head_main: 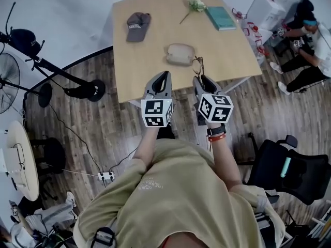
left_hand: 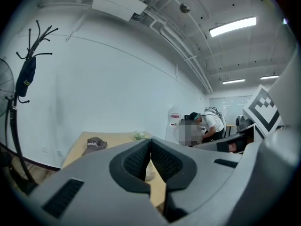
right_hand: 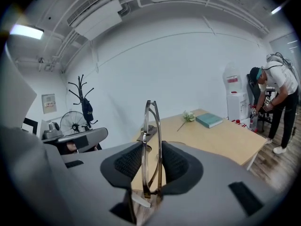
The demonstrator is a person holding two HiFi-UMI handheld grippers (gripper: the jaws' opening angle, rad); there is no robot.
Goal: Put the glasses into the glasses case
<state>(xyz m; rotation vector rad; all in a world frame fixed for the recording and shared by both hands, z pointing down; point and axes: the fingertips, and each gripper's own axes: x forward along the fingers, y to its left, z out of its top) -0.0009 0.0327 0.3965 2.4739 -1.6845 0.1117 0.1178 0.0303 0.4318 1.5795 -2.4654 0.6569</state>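
The light tan wooden counter carries a beige oval glasses case, a dark grey cloth cap and a teal hardback book. The thin-framed glasses are dark brown-grey. The grey left gripper and grey right gripper bear black-and-white square-patterned cubes.

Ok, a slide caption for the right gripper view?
The right gripper clamps the glasses upright, with the table and teal book beyond.

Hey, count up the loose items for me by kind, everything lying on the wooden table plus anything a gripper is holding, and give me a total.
cap: 1
glasses case: 1
flower sprig: 1
book: 1
glasses: 1, clamped in the right gripper
Total: 5
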